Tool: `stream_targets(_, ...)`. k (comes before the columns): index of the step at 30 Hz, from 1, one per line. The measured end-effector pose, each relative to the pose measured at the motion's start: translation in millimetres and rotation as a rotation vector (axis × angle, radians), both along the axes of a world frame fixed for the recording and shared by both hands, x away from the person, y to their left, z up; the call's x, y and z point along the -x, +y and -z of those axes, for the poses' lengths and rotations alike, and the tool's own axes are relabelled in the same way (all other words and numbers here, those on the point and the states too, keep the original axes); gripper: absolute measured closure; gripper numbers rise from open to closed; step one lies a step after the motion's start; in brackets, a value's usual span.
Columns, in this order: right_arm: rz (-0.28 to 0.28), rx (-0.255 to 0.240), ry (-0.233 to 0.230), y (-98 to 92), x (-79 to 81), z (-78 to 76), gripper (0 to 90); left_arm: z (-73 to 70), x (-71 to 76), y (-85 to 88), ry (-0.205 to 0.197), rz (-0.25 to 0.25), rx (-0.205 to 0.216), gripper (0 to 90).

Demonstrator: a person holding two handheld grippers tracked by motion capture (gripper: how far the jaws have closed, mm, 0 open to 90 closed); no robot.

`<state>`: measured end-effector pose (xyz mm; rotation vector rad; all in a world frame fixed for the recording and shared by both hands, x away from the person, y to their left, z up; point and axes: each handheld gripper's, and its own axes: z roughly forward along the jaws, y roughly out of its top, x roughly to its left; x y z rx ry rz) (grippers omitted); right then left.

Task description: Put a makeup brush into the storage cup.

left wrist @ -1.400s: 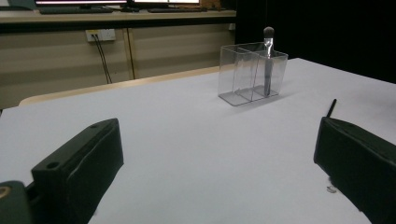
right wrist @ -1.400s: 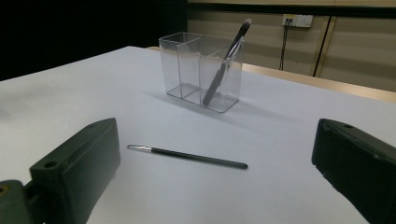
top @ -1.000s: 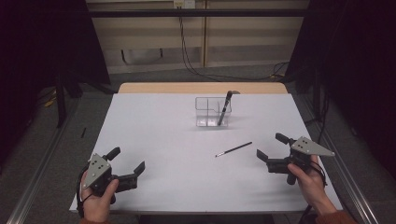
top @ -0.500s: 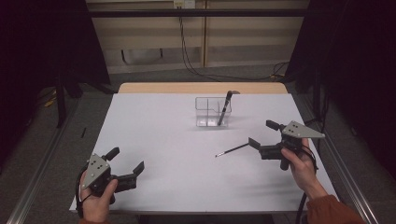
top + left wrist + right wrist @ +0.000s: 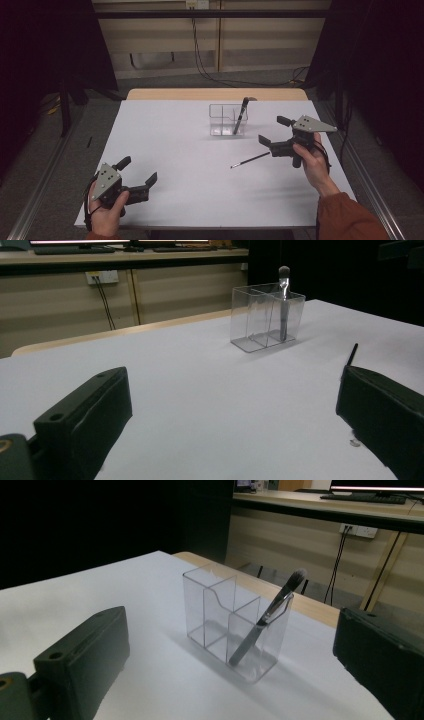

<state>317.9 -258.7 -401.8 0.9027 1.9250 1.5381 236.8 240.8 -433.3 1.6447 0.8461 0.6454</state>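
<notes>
Two brushes: one thin brush [image 5: 250, 160] lies flat on the white counter [image 5: 170, 135], just beside the right gripper [image 5: 272, 132]; one make-up brush [image 5: 265, 622] leans in a clear organizer [image 5: 220, 617] whose three compartments show clearly in the right gripper view. Left gripper [image 5: 140, 170] hovers near the counter's front edge. Both jaws apart, holding nothing

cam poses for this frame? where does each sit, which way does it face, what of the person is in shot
High view: above the person's side, facing forward and down on the white table; both hands, left gripper, right gripper, thin brush.
Left gripper view: low over the table, facing the clear organizer; own black jaws.
Right gripper view: low, close to the organizer; own jaws.
Shared: the organizer with its makeup brush.
</notes>
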Motion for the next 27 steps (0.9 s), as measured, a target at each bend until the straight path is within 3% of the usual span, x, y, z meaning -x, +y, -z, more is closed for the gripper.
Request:
stream_targets(2,-0.006,0.022,-0.001,3.0,-5.1,-1.2,0.7,0.1,-1.2,-0.2,0.001,0.002,-0.002,1.3)
stream_targets(12,-0.038,0.031,0.038,20.2,-28.1,-3.2,1.2,-0.5,-2.3,-1.9,0.000,0.012,-0.002,1.3)
stream_targets(16,-0.093,0.071,0.091,25.4,-34.2,-4.9,0.0,0.4,-3.2,-1.8,0.003,0.016,0.002,1.3)
stream_targets(21,-0.087,0.102,0.107,26.3,-40.6,-5.6,0.9,0.4,-3.2,-0.8,0.001,0.014,0.002,1.3)
stream_targets(27,-0.116,0.159,0.162,28.7,-46.1,-6.6,0.3,0.2,-2.6,-0.8,0.002,0.013,0.001,1.3)
